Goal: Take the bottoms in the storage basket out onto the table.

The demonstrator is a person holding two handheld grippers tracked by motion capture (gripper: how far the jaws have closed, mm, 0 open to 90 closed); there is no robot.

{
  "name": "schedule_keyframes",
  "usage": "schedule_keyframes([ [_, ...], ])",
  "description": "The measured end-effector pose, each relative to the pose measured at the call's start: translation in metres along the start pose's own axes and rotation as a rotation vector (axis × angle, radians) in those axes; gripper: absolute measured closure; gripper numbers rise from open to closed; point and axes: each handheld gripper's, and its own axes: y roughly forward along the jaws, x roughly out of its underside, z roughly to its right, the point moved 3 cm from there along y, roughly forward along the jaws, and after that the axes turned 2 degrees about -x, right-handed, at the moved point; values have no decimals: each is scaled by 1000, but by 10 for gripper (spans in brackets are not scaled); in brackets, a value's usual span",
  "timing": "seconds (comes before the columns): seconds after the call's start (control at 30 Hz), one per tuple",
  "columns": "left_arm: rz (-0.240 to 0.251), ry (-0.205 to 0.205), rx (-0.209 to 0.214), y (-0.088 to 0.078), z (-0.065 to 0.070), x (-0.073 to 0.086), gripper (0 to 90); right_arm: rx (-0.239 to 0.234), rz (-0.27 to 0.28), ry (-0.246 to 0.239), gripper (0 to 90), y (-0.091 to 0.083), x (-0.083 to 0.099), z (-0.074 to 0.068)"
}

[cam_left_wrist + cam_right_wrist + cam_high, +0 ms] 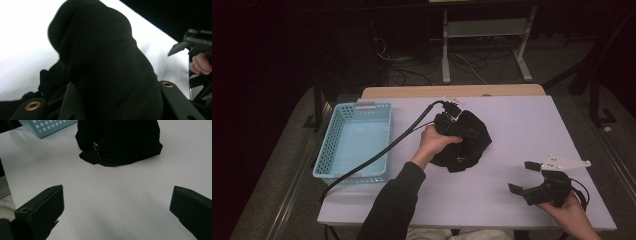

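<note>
Meanwhile left gripper [458, 126] clamps black cloth [469, 145]; right gripper [524, 179] spread, apart.

Table [512, 130]: white top, filling the middle of the high view.
Basket [328, 150]: light blue, left part of the tabletop.
Cloth [472, 145]: black heap, centre of the tabletop.

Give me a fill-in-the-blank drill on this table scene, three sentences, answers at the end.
1. The left gripper is closed on the black ____.
2. The basket left of the cloth is light ____ in colour.
3. The right gripper hovers near the table's front edge with its jaws ____.

Missing words: cloth; blue; open
</note>
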Motion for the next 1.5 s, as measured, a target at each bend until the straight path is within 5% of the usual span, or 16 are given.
schedule_keyframes([
  [0.17, -3, 4, -6, 0, 1, 4, 513, 0, 0, 0, 0, 0, 0, 0],
  [0.63, -29, 80, -169, -25, 6, 6, 169, 2, -2, 2, 0, 0, 0, 0],
  [1.07, -7, 64, -164, -53, 5, 3, 0, 5, 0, 3, 0, -1, 0, 0],
  [1.5, 40, 62, -187, -82, 3, 7, 0, 6, -2, 4, 0, -1, 1, -1],
])
